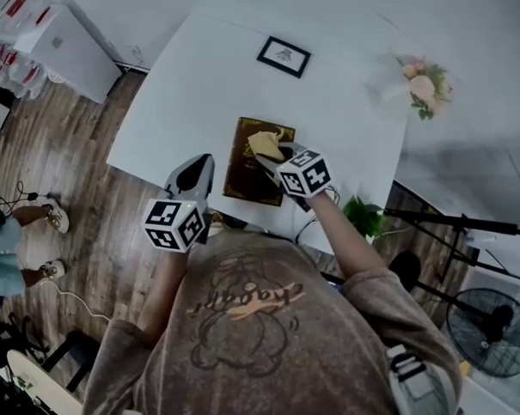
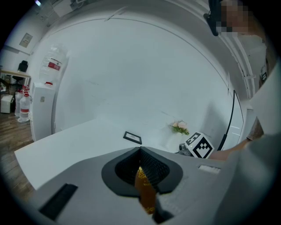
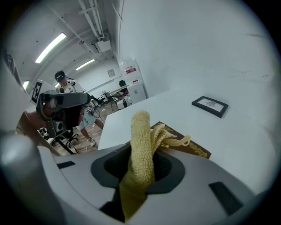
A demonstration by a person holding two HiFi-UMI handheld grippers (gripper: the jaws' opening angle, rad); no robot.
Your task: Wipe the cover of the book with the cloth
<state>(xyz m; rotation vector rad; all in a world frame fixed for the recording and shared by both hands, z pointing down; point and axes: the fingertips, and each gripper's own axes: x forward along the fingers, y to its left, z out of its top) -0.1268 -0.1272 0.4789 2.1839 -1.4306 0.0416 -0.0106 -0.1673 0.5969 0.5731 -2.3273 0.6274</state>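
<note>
Shirt (image 1: 248,332): grey-brown with a printed figure; fills the near part of the head view; both forearms reach from it toward the tabletop
Left tongs (image 2: 140,151): drawn together at the tips; a thin brown strip flecked with gold shows in the slit behind the tips, in the book's colours; whether it is pinched or only seen through the slit cannot be told; from above they sit just left of the book, a sliver of white between
Right tongs (image 3: 144,147): clenched on the cloth; from above their own body covers the book's near right corner
Cloth (image 3: 140,123): yellow terry, one fold standing up out of the tongs, the loose end draped forward onto the book; its lower part is lost inside the tongs
Book (image 1: 245,168): brown cover with gold edging; lies flat close to the near edge of the tabletop; cover details too small to read
Tabletop (image 1: 220,84): white, its far right side washed out by glare
Picture frame (image 1: 283,55): dark border, lies flat beyond the book, well apart from it; its contents too small to tell
Flowers (image 1: 422,85): pink with green leaves at the far right; blurred; their vessel cannot be made out
Floor (image 1: 97,218): wood planks left of the tabletop; a second person's legs (image 1: 21,247) are cut off by the left edge
</note>
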